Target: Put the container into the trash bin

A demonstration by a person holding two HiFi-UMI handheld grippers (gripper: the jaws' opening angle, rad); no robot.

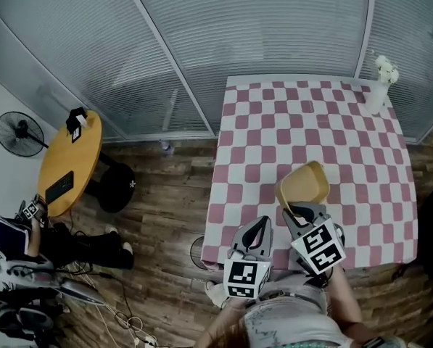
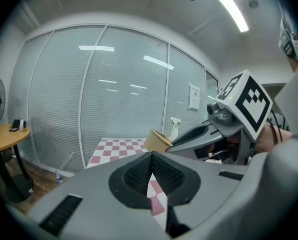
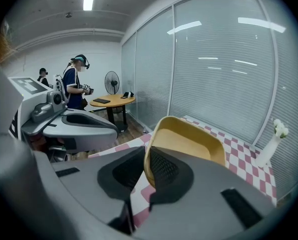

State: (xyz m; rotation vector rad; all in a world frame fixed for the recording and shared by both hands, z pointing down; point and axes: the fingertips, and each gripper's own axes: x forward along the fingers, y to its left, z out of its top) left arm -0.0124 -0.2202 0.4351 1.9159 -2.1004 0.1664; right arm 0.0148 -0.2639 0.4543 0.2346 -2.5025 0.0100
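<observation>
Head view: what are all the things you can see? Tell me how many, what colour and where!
square table with pink-and-white checked cloth: one, pink and white, middle right
shallow tan plastic container: one, tan, held up over the checked table's near part
slim white vase of white flowers: one, white, checked table's far right corner
round wooden side table: one, yellow-brown, left, by the glass wall
black standing fan: one, black, far left
person: one, dark and white clothes, lower left
left gripper: one, grey, jaws shut, empty
right gripper: one, grey, jaws shut on the container's rim
</observation>
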